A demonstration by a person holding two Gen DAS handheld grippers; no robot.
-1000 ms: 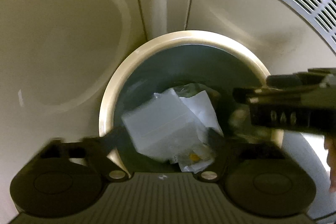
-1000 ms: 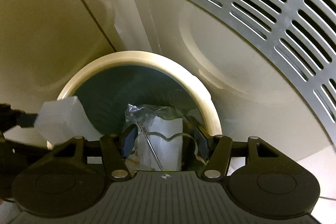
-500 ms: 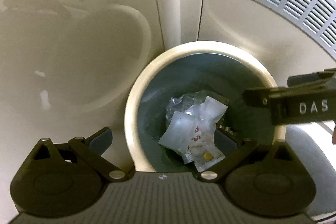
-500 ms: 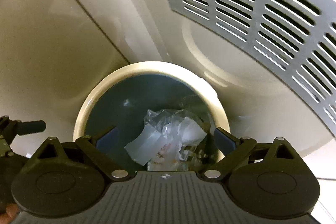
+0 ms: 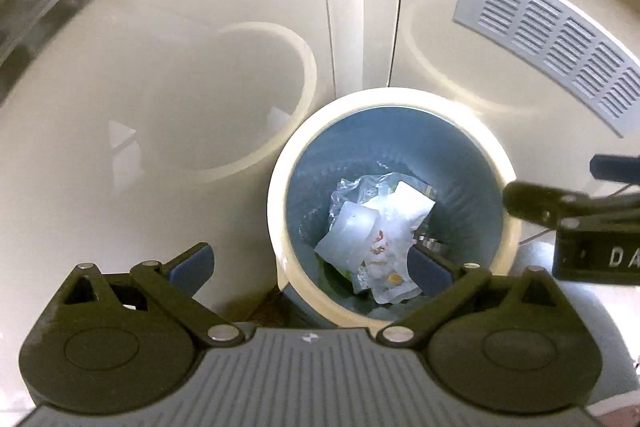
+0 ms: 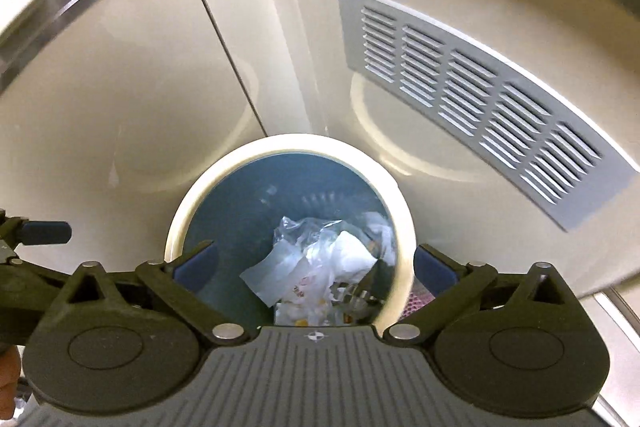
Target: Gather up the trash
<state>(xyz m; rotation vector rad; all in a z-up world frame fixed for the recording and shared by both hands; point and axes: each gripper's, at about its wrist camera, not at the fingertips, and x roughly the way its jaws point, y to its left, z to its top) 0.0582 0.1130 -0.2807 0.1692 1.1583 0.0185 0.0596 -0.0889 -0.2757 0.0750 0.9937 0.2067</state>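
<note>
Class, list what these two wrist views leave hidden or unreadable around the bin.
- Bin floor: both views, covered by wrappers.
- Right tongs lettering: left view, cut by the edge.
- Pink item: right view, hidden behind the bin rim and a pad.

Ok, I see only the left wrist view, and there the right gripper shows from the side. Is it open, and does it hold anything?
Observer: The right gripper is open and holds nothing; it looks down into the bin.
Operator: Does something lie outside the bin that I cannot see?
Observer: Yes, a pink mesh-like thing shows just outside the rim, below one finger of that gripper. I cannot tell what it is.
</note>
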